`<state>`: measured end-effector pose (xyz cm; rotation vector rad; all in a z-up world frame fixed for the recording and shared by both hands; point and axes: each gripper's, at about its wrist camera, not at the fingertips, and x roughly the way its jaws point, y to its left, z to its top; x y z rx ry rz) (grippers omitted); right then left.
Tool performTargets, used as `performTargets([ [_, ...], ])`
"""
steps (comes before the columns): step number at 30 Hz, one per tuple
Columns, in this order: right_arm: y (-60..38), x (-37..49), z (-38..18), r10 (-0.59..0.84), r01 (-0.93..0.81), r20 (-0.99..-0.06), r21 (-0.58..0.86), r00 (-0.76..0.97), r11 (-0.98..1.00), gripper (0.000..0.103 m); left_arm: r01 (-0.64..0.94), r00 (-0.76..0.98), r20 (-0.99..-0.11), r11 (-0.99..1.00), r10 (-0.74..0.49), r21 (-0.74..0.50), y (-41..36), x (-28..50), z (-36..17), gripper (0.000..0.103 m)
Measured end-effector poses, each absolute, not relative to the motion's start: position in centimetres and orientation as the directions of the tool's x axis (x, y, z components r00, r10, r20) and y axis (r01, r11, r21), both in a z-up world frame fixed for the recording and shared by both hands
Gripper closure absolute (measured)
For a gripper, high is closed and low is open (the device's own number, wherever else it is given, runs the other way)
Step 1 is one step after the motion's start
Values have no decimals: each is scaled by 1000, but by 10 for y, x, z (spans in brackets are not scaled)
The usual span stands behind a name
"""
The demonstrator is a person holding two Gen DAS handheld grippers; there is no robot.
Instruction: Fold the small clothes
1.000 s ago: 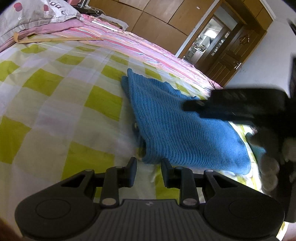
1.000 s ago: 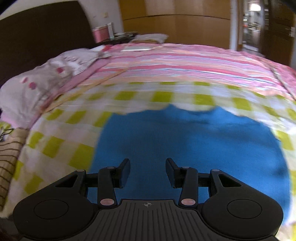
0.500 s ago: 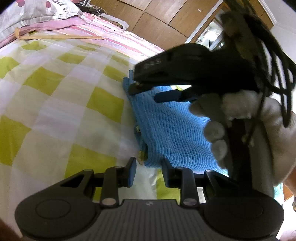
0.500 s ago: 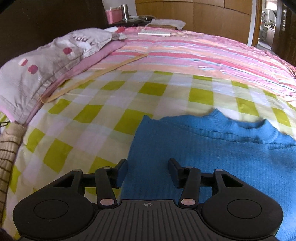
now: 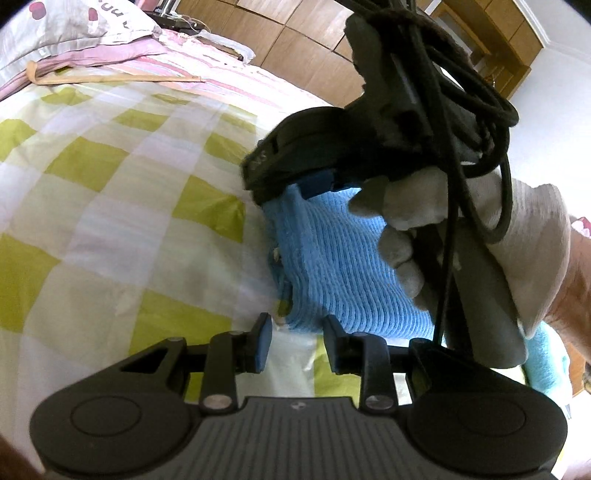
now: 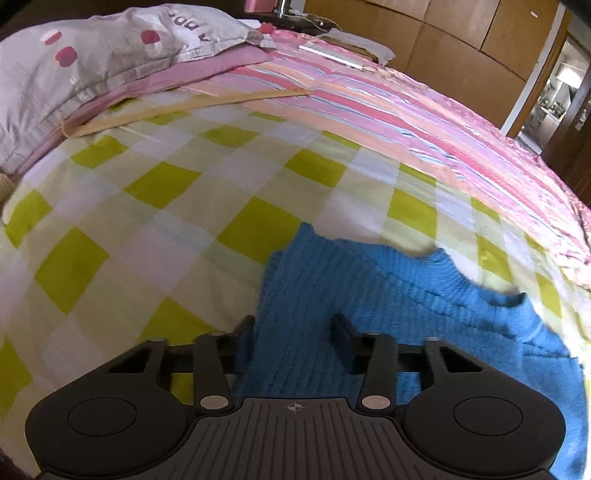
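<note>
A blue knit sweater (image 5: 332, 266) lies folded on the yellow-checked bedspread (image 5: 110, 206). My left gripper (image 5: 297, 334) is open, its fingers either side of the sweater's near corner. My right gripper (image 6: 295, 334) is open and empty, low over the sweater's left edge (image 6: 306, 295), with the neckline (image 6: 443, 273) ahead to the right. In the left wrist view the right gripper (image 5: 295, 177) sits over the sweater's far corner, held by a white-gloved hand (image 5: 461, 236).
A grey pillow with red dots (image 6: 92, 62) and pink bedding (image 6: 332, 92) lie at the head of the bed. A wooden stick (image 6: 177, 107) lies across the bedspread. Wooden wardrobes (image 6: 443, 33) and a doorway (image 6: 554, 92) stand behind.
My right gripper has swung left across the sweater to its left edge and dropped lower. In the left wrist view it now covers the sweater's far corner. My left gripper has edged closer to the near corner.
</note>
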<state>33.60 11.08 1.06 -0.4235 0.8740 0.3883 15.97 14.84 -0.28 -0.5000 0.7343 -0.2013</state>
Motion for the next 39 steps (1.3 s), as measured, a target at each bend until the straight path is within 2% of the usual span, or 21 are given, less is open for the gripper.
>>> performTargets([
  [5,101,339,16,162,-487,-801,-178,577,855,87,12,736,-588,874,-336,-485,145,157,0,59],
  [8,91,338,26,199,-480,-800,-124,566,868,91,19,748,-581,884,-322,-466,143,155,2,53],
  [11,82,336,37,229,-483,-791,-94,568,871,92,24,758,-572,890,-313,-456,141,153,3,50],
  [16,59,333,59,296,-475,-769,-10,566,880,93,32,791,-549,914,-270,-404,127,150,7,38],
  [25,13,325,84,391,-449,-727,128,564,885,93,2,830,-517,928,-209,-372,105,151,16,37],
  [26,7,325,85,399,-443,-724,143,563,885,93,1,834,-513,931,-203,-366,101,154,19,38],
  [28,-6,324,88,415,-431,-715,175,562,885,93,4,838,-506,928,-206,-372,94,158,22,50],
  [30,-21,324,92,431,-420,-704,205,564,884,93,20,836,-503,929,-218,-371,85,163,28,66],
  [32,-35,326,95,442,-405,-694,231,569,885,93,41,837,-497,933,-228,-358,75,163,35,77],
  [35,-59,329,97,461,-381,-678,277,573,882,93,81,843,-479,937,-247,-341,60,165,48,82],
  [39,-93,332,102,479,-358,-653,322,587,877,93,137,843,-462,941,-275,-311,33,169,65,82],
])
